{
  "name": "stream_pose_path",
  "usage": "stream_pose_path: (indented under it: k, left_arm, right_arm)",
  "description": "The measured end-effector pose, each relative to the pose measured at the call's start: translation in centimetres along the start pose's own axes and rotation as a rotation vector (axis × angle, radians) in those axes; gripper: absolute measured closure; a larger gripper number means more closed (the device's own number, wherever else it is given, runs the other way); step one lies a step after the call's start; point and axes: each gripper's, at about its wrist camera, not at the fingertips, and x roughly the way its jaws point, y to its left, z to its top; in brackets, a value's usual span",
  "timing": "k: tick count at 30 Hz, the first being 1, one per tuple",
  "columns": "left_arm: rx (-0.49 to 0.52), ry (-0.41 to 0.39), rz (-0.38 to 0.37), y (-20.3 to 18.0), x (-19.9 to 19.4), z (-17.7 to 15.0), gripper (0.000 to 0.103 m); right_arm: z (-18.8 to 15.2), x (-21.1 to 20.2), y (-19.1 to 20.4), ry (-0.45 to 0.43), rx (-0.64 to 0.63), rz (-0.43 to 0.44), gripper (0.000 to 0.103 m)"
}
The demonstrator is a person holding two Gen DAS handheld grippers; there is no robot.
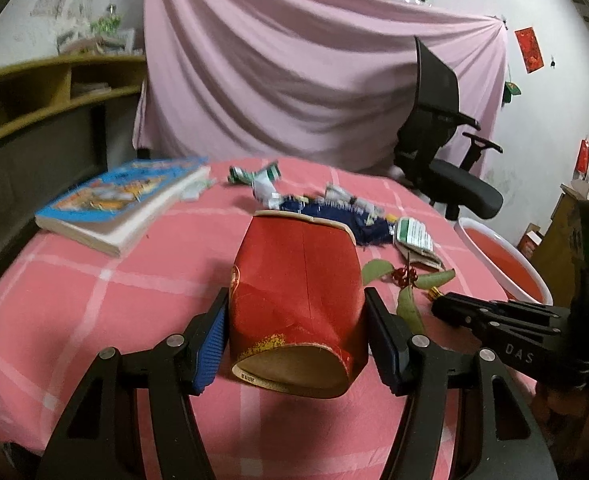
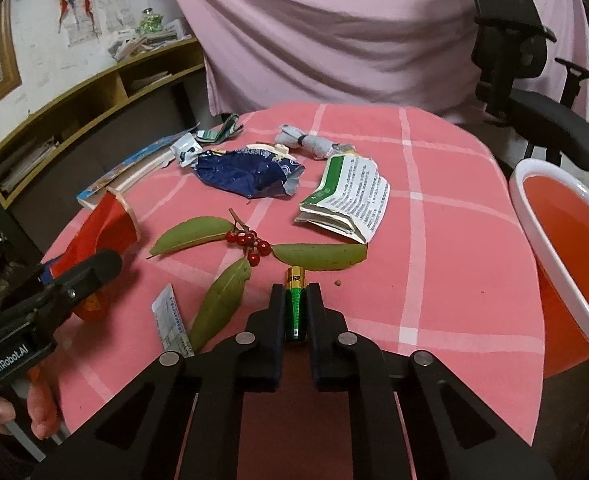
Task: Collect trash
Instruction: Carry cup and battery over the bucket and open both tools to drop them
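Note:
A squashed red paper cup (image 1: 294, 292) lies on its side between the blue pads of my left gripper (image 1: 297, 294), which press it from both sides; the right wrist view shows the same cup (image 2: 110, 224) at the left, in front of that gripper (image 2: 94, 268). My right gripper (image 2: 296, 290) is shut on a green and gold battery (image 2: 295, 304) resting on the pink checked tablecloth (image 2: 434, 240). In the left wrist view the right gripper (image 1: 446, 304) reaches in from the right with the battery's gold tip (image 1: 434, 292) showing.
Around the table lie a sprig of leaves and red berries (image 2: 250, 244), a crumpled blue wrapper (image 2: 246, 172), a torn green-and-white carton (image 2: 346, 200), a small sachet (image 2: 170, 320) and a book (image 1: 122, 200). A red basin (image 2: 566, 248) stands off the right edge, an office chair (image 1: 446, 160) behind.

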Motion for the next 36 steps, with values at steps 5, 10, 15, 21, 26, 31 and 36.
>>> stream_pose_path:
  k: [5, 10, 15, 21, 26, 31, 36]
  left_arm:
    - [0.013, -0.086, -0.007, -1.0, -1.1, 0.3, 0.046]
    - [0.051, -0.200, -0.034, -3.6, -2.0, 2.2, 0.046]
    - [0.090, -0.256, -0.109, -7.9, -1.6, 4.6, 0.046]
    - [0.151, -0.214, -0.210, -14.1, 1.1, 6.5, 0.046]
    - [0.198, -0.126, -0.290, -19.5, 4.3, 7.6, 0.046]
    - [0.232, 0.004, -0.344, -24.3, 8.4, 8.2, 0.046]
    - [0.231, 0.134, -0.369, -27.9, 11.9, 8.4, 0.046]
  right_arm:
    - [-0.4, -2.3, 0.1, -0.134, -0.008, 0.007, 0.095]
    - [-0.3, -5.4, -1.7, -0.284, 0.033, 0.002, 0.095]
    - [-0.5, -10.5, -5.3, -0.511, 0.066, -0.094, 0.095]
    - [-1.0, -13.4, -10.2, -0.639, 0.102, -0.240, 0.095]
    - [-1.5, -13.6, -15.1, -0.620, 0.231, -0.285, 0.095]
    - [-2.2, -13.3, -19.7, -0.561, 0.348, -0.316, 0.095]
    - [-3.6, -12.5, -23.2, -0.485, 0.453, -0.311, 0.095]
